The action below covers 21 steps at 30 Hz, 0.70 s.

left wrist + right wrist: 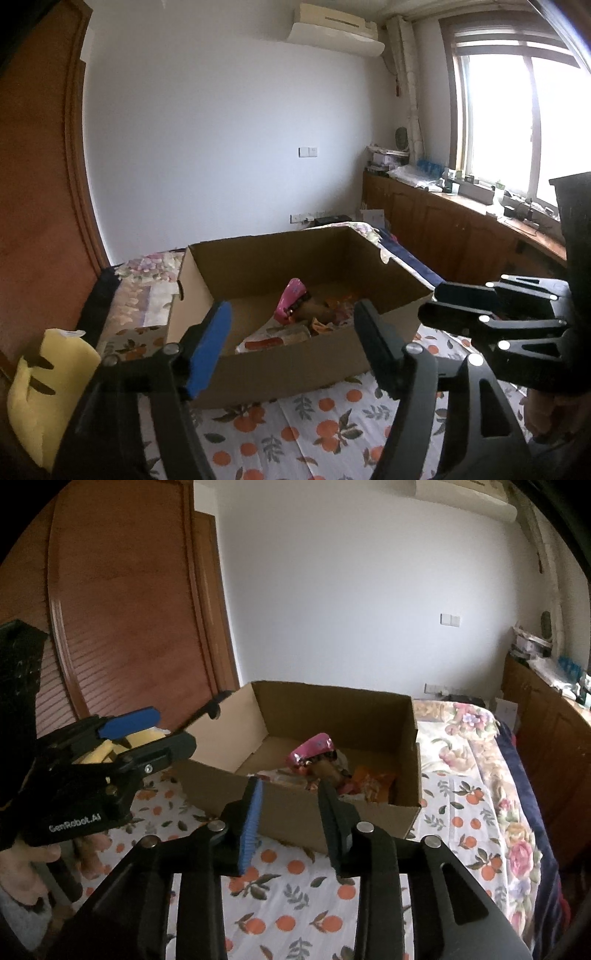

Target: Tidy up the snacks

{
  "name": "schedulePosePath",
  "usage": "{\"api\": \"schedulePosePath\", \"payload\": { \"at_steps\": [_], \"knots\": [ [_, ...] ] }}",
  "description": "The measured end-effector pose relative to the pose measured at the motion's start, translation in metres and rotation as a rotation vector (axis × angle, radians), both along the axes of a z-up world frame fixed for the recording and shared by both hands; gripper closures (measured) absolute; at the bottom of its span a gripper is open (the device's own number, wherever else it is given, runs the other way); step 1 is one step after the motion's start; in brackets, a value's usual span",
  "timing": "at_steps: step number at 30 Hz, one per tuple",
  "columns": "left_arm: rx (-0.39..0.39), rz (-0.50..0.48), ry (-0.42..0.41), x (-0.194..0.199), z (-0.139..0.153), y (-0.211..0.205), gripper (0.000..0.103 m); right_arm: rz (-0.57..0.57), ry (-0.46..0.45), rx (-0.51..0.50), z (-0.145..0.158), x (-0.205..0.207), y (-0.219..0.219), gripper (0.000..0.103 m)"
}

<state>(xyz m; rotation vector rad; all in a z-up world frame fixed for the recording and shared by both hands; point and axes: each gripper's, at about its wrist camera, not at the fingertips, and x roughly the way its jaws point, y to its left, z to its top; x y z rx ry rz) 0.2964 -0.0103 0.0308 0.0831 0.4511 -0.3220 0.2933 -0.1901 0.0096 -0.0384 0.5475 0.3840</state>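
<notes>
One yellow pillow (44, 387) beside bed (332, 435)

Count: one open cardboard box (295, 812) on one bed (461, 805). Inside the box, one pink snack packet (314, 751) stands out; orange packets (373, 786) lie beside it in a jumble, number not resolvable. One yellow pillow (48, 391). Two hand-held grippers: left hand-held gripper (291, 343), right hand-held gripper (291, 819).

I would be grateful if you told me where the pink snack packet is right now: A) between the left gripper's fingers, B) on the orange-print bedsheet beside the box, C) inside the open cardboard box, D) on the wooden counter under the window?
C: the pink snack packet stands among other wrappers inside the cardboard box, and both grippers are empty.
</notes>
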Motion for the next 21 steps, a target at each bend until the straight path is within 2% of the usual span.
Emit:
{"api": "schedulePosePath", "payload": {
  "at_steps": [11, 14, 17, 18, 21],
  "knots": [
    [-0.001, 0.047, -0.050, -0.049, 0.017, 0.003, 0.025, -0.016, -0.040, 0.012, 0.021, -0.042, -0.005, 0.051],
    [-0.009, 0.048, -0.051, -0.063, 0.018, 0.005, 0.024, -0.027, -0.050, 0.008, 0.028, -0.054, -0.007, 0.039],
    [-0.026, 0.045, -0.056, -0.080, 0.020, 0.008, 0.024, -0.033, -0.062, 0.011, 0.035, -0.066, -0.010, 0.021],
    [-0.030, 0.041, -0.056, -0.084, 0.022, 0.008, 0.024, -0.035, -0.070, 0.015, 0.037, -0.071, -0.010, 0.012],
    [-0.027, 0.037, -0.064, -0.098, 0.026, 0.005, 0.023, -0.032, -0.077, 0.013, 0.042, -0.083, -0.011, 0.009]
  ]
}}
